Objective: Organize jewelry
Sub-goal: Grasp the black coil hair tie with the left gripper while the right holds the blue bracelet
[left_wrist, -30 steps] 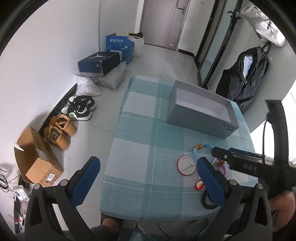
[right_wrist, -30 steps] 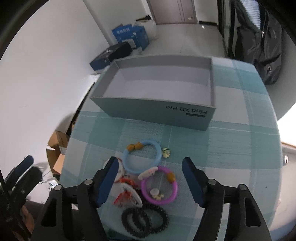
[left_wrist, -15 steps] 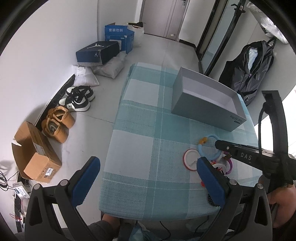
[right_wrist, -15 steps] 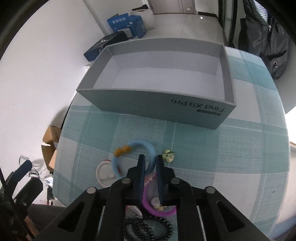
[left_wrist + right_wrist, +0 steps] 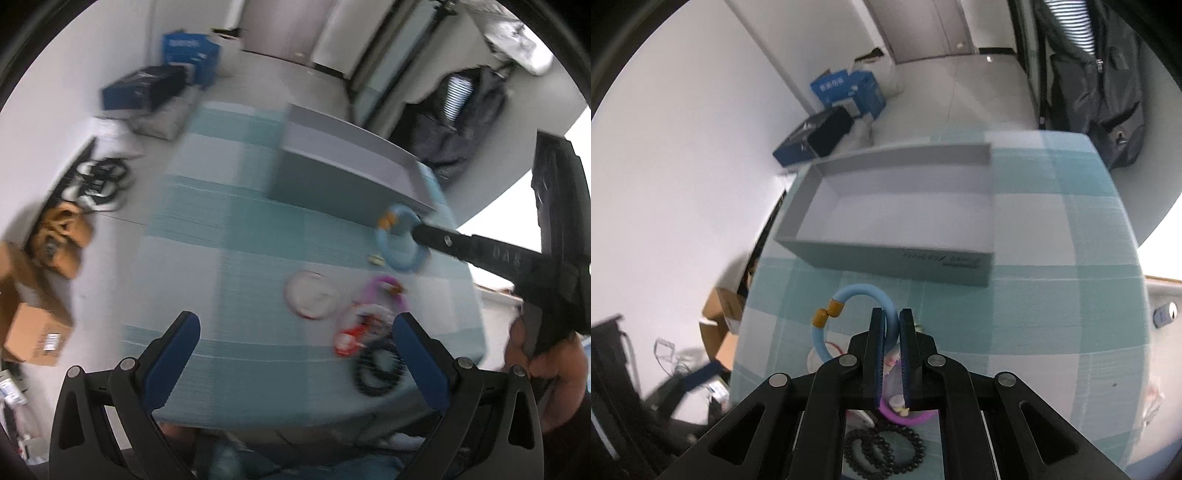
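step: carrying blue bracelet (image 5: 862,295) to grey box (image 5: 886,254) | right claw (image 5: 892,319): pinched tight on the bracelet's rim, bracelet raised off the checked tablecloth (image 5: 1052,314), just short of the box | left claw (image 5: 295,332): wide apart, holding nothing | risk: thin edge grip, so the smooth ring may swing, slip free, or catch the box wall

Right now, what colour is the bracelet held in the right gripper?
Light blue bracelet with orange beads, clearest in the right wrist view.
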A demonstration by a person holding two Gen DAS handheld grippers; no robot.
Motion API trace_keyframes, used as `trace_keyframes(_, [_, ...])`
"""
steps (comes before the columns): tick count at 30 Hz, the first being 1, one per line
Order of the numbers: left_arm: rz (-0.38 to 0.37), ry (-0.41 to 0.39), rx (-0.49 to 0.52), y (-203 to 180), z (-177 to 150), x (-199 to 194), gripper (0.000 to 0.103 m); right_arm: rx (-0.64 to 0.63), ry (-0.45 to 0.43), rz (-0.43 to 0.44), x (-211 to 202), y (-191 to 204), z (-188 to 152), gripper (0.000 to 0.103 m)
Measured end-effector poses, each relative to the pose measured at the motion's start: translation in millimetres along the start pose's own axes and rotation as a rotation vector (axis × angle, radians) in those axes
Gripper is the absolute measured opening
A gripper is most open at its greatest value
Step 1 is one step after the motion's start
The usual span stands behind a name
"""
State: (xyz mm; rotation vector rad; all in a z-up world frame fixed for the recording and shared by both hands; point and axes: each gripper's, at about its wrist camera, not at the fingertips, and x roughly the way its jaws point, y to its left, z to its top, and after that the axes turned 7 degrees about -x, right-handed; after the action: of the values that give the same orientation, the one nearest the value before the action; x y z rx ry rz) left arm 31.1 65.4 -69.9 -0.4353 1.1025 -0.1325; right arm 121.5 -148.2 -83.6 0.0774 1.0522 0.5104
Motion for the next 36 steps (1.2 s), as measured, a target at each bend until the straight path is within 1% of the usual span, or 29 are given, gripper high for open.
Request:
trace_keyframes(3, [-0.001,0.060,0.025,-11.0,-5.1,14.2,0.101,0.014,-0.024,0.004,-10.3,-5.5,-2.4,0.007])
trace_keyframes(6, [-0.012,0.091,0.048,-18.1,-10.8,17.9,0.101,0.023,-0.034,0.010,-17.8,-11.3,-6.4,0.007])
trace_keyframes(9, [-0.022,0.109,0.102,-27.8,-21.0,16.5,0.101,0.024,-0.039,0.011,-23.8,-17.9,-10.2,0.007])
trace_keyframes(11, [-0.016,0.125,0.130,-34.0,-29.6,18.4,0.101,0.033,-0.044,0.013,-29.4,-24.8,-12.1,0.007])
trace_keyframes(15, [-0.011,0.171,0.129,-41.3,-38.5,29.6,0.101,0.060,-0.050,0.028,-37.7,-34.7,-16.8,0.007])
trace_keyframes(17, [0.008,0.176,0.147,-47.3,-41.1,32.2,0.101,0.064,-0.054,0.033,-41.0,-36.0,-19.0,0.007])
trace_keyframes(19, [0.031,0.163,0.165,-50.1,-42.8,33.6,0.101,0.063,-0.061,0.036,-44.2,-36.1,-20.0,0.007])
trace_keyframes(22, [0.101,0.149,0.179,-52.0,-42.7,37.2,0.100,0.070,-0.075,0.040,-48.7,-36.6,-20.8,0.007])
trace_keyframes(23, [0.124,0.144,0.178,-51.4,-42.7,38.0,0.089,0.072,-0.077,0.043,-50.7,-38.6,-21.7,0.007])
trace_keyframes(25, [0.147,0.160,0.179,-50.0,-43.0,40.8,0.078,0.075,-0.082,0.047,-52.9,-41.3,-23.5,0.007])
trace_keyframes(27, [0.158,0.145,0.196,-51.8,-43.6,39.0,0.077,0.079,-0.086,0.052,-54.9,-44.4,-23.9,0.007])
trace_keyframes(30, [0.149,0.144,0.189,-50.0,-44.2,37.1,0.075,0.086,-0.093,0.057,-58.5,-48.2,-25.9,0.007])
trace_keyframes(31, [0.150,0.143,0.192,-48.8,-43.3,35.6,0.069,0.090,-0.095,0.059,-59.6,-49.1,-26.1,0.007])
trace_keyframes(32, [0.146,0.143,0.195,-48.6,-42.5,34.7,0.061,0.092,-0.097,0.060,-60.4,-49.8,-26.5,0.007])
trace_keyframes(33, [0.139,0.144,0.195,-55.0,-43.0,37.6,0.057,0.095,-0.099,0.062,-61.8,-50.6,-27.0,0.007])
trace_keyframes(34, [0.135,0.145,0.192,-54.2,-42.4,36.3,0.049,0.097,-0.102,0.064,-62.7,-51.0,-27.2,0.007])
trace_keyframes(35, [0.128,0.147,0.190,-54.4,-42.7,35.9,0.044,0.097,-0.104,0.065,-63.8,-51.2,-27.4,0.007])
trace_keyframes(36, [0.123,0.148,0.187,-53.6,-42.4,34.7,0.044,0.097,-0.106,0.066,-64.4,-51.2,-27.4,0.007])
